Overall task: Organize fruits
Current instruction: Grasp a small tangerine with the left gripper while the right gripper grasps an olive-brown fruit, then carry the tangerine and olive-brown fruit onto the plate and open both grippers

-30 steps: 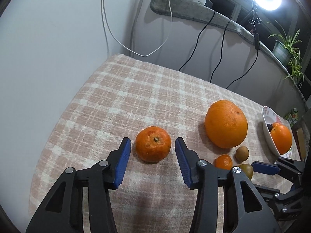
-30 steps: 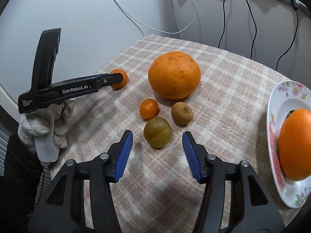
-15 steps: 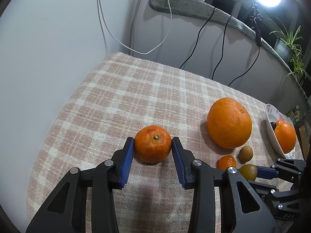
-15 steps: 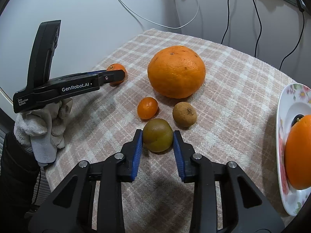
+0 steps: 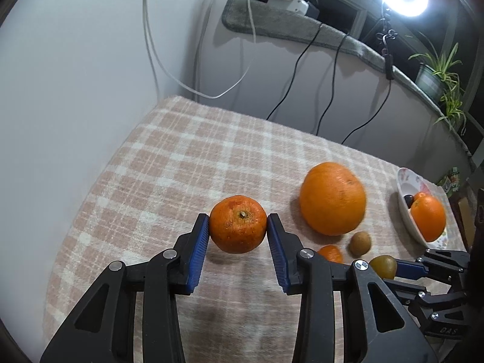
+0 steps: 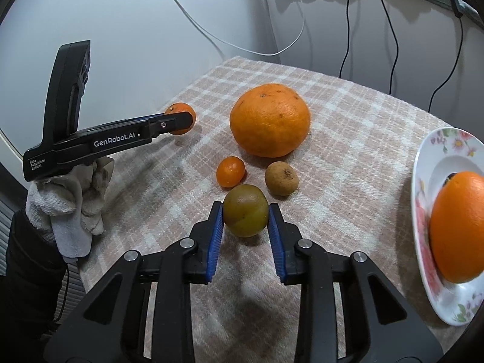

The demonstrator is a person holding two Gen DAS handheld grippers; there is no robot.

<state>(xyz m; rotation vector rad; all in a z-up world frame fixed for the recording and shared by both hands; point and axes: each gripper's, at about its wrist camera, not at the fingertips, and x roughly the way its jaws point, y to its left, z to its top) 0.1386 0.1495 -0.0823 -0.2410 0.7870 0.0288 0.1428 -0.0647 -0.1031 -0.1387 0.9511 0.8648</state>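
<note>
Mandarin (image 5: 238, 224) clamped between the blue pads of the left gripper (image 5: 238, 227), sitting near the left side of the checked tablecloth (image 5: 196, 157). Greenish-brown fruit (image 6: 245, 210) pinched the same way in the right gripper (image 6: 245, 216), whose jaws have just been closing onto it. Just past that one, a tiny orange (image 6: 230, 171) on the left and a brown fruit (image 6: 281, 178) on the right, close together but apart. Farther back, a big orange (image 6: 270, 120), well clear of both tongs. Over at the right edge, a flowery plate (image 6: 435, 157) with another orange (image 6: 458, 227) and something dark behind it. Gloved hand (image 6: 72, 199) under the left tool.
</note>
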